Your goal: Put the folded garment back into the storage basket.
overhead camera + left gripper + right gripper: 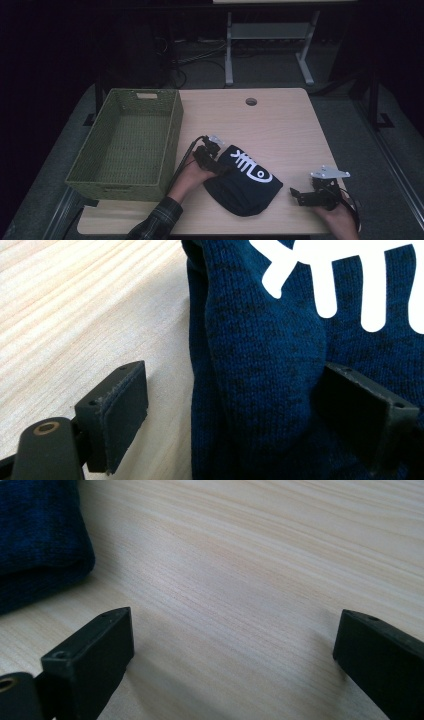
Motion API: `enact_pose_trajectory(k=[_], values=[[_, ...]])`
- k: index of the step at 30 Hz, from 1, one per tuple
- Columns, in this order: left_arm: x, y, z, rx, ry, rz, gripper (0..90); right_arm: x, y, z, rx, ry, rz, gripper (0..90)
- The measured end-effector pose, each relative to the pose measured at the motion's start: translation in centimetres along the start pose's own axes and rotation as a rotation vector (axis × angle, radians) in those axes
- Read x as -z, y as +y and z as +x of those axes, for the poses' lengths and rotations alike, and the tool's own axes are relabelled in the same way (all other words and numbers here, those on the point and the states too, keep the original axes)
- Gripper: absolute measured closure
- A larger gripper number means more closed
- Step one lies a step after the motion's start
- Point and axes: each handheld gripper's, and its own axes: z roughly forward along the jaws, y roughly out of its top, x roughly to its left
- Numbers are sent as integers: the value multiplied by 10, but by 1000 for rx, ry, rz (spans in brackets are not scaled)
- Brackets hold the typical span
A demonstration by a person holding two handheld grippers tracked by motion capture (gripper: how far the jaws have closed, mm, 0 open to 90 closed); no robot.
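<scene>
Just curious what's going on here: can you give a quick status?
Left gripper open, jaws straddling a fold of the folded navy sweater. Right gripper open over bare table. Green basket waits beside; nothing in the way.

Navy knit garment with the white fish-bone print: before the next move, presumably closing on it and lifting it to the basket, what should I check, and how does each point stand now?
1. Left hand-held gripper open around a fold of the navy garment: ok; one jaw rests on bare wood, the other on the fabric.
2. Fold firmly pinched: not ok, the jaws are not yet closed.
3. Right hand-held gripper open and off the garment: ok; it sits over bare table.
4. Green woven basket empty and ready: ok.
5. Whether the grip catches every layer of the folded garment: cannot tell.
</scene>
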Motion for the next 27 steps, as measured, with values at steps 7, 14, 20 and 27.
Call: enact_pose_trajectory(k=[7, 14, 20, 27], values=[[2, 1, -3, -36, -28, 10, 260, 0, 0, 0, -1, -1, 0, 26], [2, 2, -7, -73, -65, 19, 458, 0, 0, 0, -2, -3, -1, 27], [2, 4, -9, -77, -74, 38, 568, 0, 0, 0, -4, -3, -1, 27], [2, 3, -5, -41, -110, 39, 697, 0, 0, 0, -3, -3, -1, 27]])
